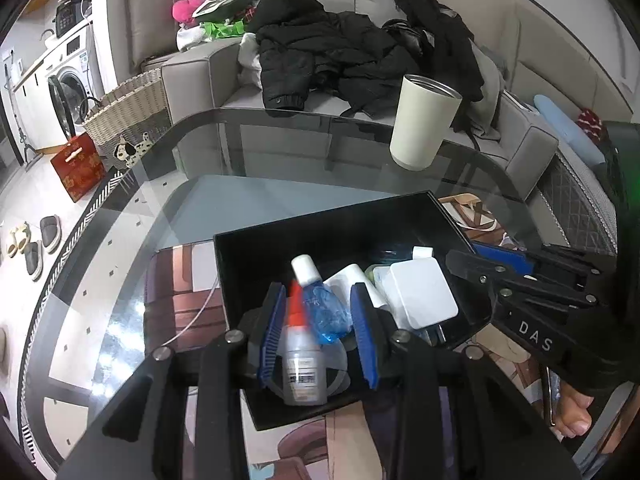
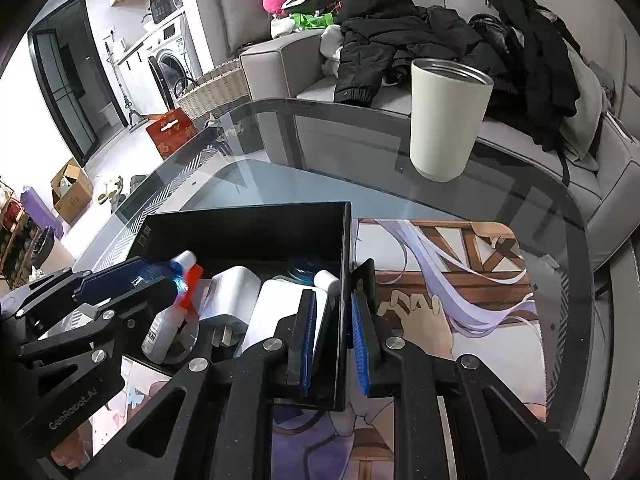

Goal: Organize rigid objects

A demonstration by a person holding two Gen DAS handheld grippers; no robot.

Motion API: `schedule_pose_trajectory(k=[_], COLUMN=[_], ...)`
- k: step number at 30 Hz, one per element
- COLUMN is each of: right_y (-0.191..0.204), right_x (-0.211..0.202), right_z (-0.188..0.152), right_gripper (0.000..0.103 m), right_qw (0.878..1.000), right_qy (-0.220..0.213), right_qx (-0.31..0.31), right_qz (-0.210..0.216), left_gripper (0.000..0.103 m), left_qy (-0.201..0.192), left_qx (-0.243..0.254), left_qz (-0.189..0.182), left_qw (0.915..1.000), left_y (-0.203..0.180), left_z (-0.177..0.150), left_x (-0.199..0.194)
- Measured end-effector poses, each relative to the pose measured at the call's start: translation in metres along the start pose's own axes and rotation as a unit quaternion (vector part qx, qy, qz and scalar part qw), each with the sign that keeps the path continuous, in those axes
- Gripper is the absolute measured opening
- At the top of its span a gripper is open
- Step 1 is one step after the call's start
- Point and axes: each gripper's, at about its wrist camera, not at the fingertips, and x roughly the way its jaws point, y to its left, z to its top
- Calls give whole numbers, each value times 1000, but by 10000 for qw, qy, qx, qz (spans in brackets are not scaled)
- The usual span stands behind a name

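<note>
A black box (image 1: 248, 264) stands on the glass table and holds a white charger (image 1: 422, 292), white bottles and a dark blue round item. My left gripper (image 1: 318, 334) is over the box's near end; between its blue pads are a clear red-capped glue bottle (image 1: 300, 364) and a blue white-capped bottle (image 1: 324, 308), with gaps at both pads. In the right wrist view my right gripper (image 2: 332, 344) straddles the box's right wall (image 2: 344, 280), pads close on either side. The left gripper (image 2: 132, 292) shows there with both bottles (image 2: 160, 332).
A cream tumbler (image 1: 420, 124) stands at the far side of the table. A printed mat (image 2: 460, 288) lies under and right of the box. A grey sofa with black jackets (image 1: 340, 52) is behind the table. A wicker basket (image 1: 124, 116) is on the floor left.
</note>
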Motion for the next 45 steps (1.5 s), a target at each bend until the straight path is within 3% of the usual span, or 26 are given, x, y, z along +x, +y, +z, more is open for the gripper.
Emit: schedule_pose_trajectory(k=[8, 15, 19, 23, 28, 32, 34, 37, 38, 40, 43, 45], right_y=[5, 19, 21, 22, 23, 26, 28, 37, 40, 43, 45, 47], right_x=[-14, -35, -34, -33, -34, -54, -71, -109, -123, -150, -185, -208], right_z=[1, -2, -4, -5, -6, -8, -10, -16, -20, -30, -47, -57], right_gripper=[17, 17, 17, 18, 26, 50, 51, 52, 58, 71, 84, 89], right_qw=[9999, 9993, 9992, 9992, 9993, 9979, 9957, 9847, 9786, 9651, 9423, 9276], right_qy=[-160, -275, -240, -177, -180, -549, -883, -1710, -2025, -2594, -3330, -3723], right_qx=[-20, -170, -168, -150, -120, -124, -135, -265, -307, -310, -289, -282], right_qz=[-22, 200, 272, 329, 312, 310, 254, 221, 172, 202, 172, 138], left_gripper=[33, 33, 47, 48, 49, 51, 52, 55, 57, 82, 100, 102], left_qy=[-22, -49, -83, -103, -132, -639, -1072, -1711, -1936, -2296, -3128, -3423], left_qx=[-22, -54, -77, -109, -130, -79, -12, 135, 149, 138, -52, 34], left_qz=[8, 8, 42, 40, 82, 201, 339, 531, 577, 688, 878, 948], left_qw=[10000, 10000, 9999, 9999, 9998, 9977, 9937, 9837, 9793, 9707, 9457, 9348], left_y=[2, 3, 3, 5, 7, 8, 6, 0, -1, -2, 2, 1], left_z=[1, 1, 0, 0, -1, -1, -4, -10, -14, -21, -38, -49], left_x=[-1, -3, -5, -7, -11, -40, -62, -94, -105, -122, -157, -174])
